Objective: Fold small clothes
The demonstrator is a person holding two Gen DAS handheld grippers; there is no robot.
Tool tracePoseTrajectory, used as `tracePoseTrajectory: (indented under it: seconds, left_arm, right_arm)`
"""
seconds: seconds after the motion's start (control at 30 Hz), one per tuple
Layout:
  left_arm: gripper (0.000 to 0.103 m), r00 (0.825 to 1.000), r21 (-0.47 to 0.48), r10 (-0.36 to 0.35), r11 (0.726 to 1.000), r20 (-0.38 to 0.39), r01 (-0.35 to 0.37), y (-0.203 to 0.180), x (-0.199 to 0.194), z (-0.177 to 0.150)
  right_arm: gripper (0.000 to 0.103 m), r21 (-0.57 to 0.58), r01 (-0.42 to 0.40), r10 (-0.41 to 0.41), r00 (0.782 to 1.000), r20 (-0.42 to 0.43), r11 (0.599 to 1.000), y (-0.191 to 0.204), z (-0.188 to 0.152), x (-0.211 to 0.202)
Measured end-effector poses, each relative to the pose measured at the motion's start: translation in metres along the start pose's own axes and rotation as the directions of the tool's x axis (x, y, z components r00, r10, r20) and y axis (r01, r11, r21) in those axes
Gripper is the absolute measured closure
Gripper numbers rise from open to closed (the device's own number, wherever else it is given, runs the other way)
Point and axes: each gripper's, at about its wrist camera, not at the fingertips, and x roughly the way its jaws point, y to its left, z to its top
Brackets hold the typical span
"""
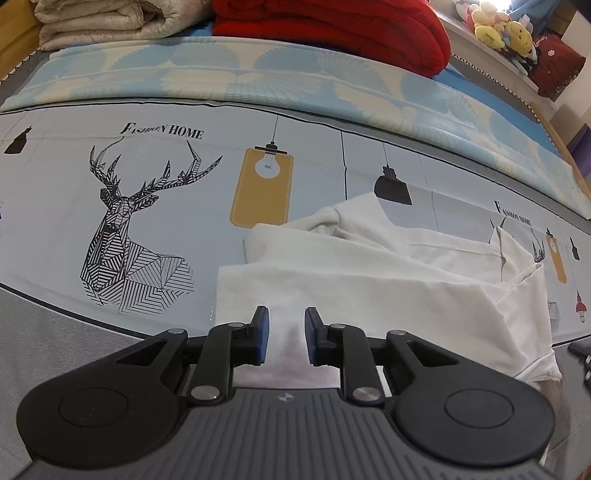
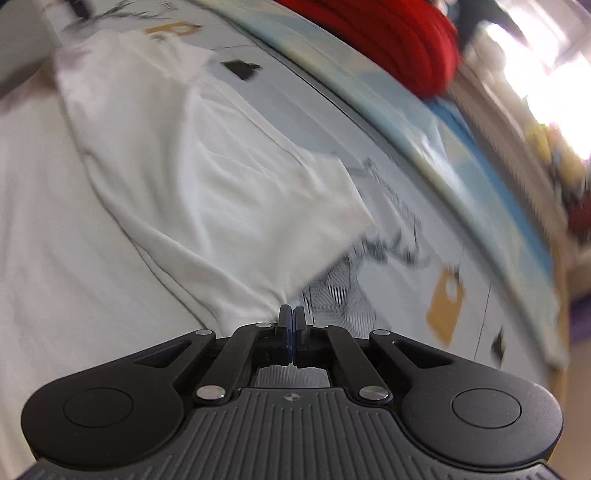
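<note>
A white garment (image 1: 388,269) lies partly folded on the bed, on a printed sheet (image 1: 147,206) with deer and lamp drawings, toward the near edge of the bed and well clear of the red blanket (image 1: 332,29) and cream quilt (image 1: 99,22) stacked along the far edge. The left tongs (image 1: 286,338) stand a little apart over the near hem of the cloth, which passes between the blue pads (image 1: 262,336); a gap shows on each side, so they do not look to be pinching it, and I judge this hand is posted there to steady that end while the other works. The right tongs (image 2: 291,325) are shut together on a gathered corner of the same garment (image 2: 207,177): the cloth bunches to a point right at the tips and pulls up from the bed in a taut fan. That view is blurred, so how much fabric sits in the grip I cannot tell. Holding the corner rather than the middle makes sense for folding, since it lets the whole flap be carried across the body of the garment in one piece. The likely risk is the thin pinch slipping.
</note>
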Motion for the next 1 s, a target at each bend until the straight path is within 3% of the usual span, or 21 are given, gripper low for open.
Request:
tracePoseTrajectory:
  seconds: [0.07, 0.13, 0.23, 0.4, 0.47, 0.53, 0.57, 0.67, 0.7, 0.73, 0.8, 0.9, 1.0]
  left_arm:
    - [0.080, 1.000, 0.002, 0.003, 1.000, -0.007, -0.003, -0.002, 0.004, -0.001]
    - [0.080, 1.000, 0.008, -0.001, 1.000, -0.015, 0.001, -0.005, 0.007, -0.002]
    - [0.080, 1.000, 0.012, -0.007, 1.000, -0.019, 0.008, -0.009, 0.010, -0.003]
    - [0.078, 1.000, -0.007, -0.012, 1.000, -0.022, 0.012, -0.010, 0.013, -0.001]
    - [0.078, 1.000, -0.009, -0.015, 1.000, -0.027, 0.015, -0.011, 0.016, 0.001]
    - [0.078, 0.999, -0.011, -0.020, 1.000, -0.030, 0.020, -0.011, 0.018, 0.003]
    - [0.078, 0.999, -0.013, -0.023, 1.000, -0.030, 0.023, -0.012, 0.019, 0.004]
    - [0.078, 0.999, -0.019, -0.031, 0.999, -0.031, 0.030, -0.014, 0.020, 0.006]
    - [0.078, 0.999, -0.019, -0.034, 0.999, -0.032, 0.033, -0.015, 0.021, 0.006]
    - [0.078, 0.999, -0.018, -0.037, 0.999, -0.033, 0.036, -0.016, 0.022, 0.006]
    - [0.078, 0.999, -0.019, -0.041, 0.999, -0.034, 0.040, -0.018, 0.023, 0.007]
    - [0.078, 0.999, -0.024, -0.042, 0.999, -0.030, 0.041, -0.018, 0.022, 0.008]
    - [0.078, 0.999, -0.025, -0.040, 0.999, -0.024, 0.040, -0.017, 0.019, 0.008]
  right_arm:
    - [0.103, 0.131, 0.013, -0.023, 0.997, 0.073, 0.991, -0.013, 0.005, -0.004]
    - [0.095, 0.244, -0.014, -0.024, 0.988, 0.152, 0.970, -0.023, 0.014, -0.005]
    - [0.091, 0.299, -0.052, -0.010, 0.980, 0.200, 0.953, -0.023, 0.028, 0.006]
    - [0.086, 0.305, -0.016, -0.025, 0.991, 0.133, 0.952, -0.015, 0.043, 0.052]
    - [0.073, 0.317, -0.023, -0.010, 0.995, 0.104, 0.948, -0.013, 0.046, 0.065]
    - [0.054, 0.320, -0.004, -0.023, 0.996, 0.081, 0.947, -0.011, 0.048, 0.076]
    - [0.053, 0.328, 0.010, -0.039, 0.996, 0.082, 0.944, -0.010, 0.049, 0.078]
    - [0.055, 0.355, 0.016, -0.046, 0.996, 0.074, 0.935, -0.015, 0.051, 0.084]
    - [0.066, 0.354, 0.015, -0.043, 0.996, 0.074, 0.935, -0.016, 0.051, 0.085]
    - [0.088, 0.351, 0.008, -0.036, 0.997, 0.073, 0.936, -0.016, 0.051, 0.087]
    - [0.098, 0.336, -0.010, -0.020, 0.996, 0.086, 0.942, -0.016, 0.052, 0.088]
    - [0.100, 0.300, -0.014, -0.019, 0.994, 0.107, 0.954, -0.015, 0.056, 0.081]
    - [0.101, 0.443, 0.005, -0.075, 0.987, 0.141, 0.896, -0.044, 0.053, 0.070]
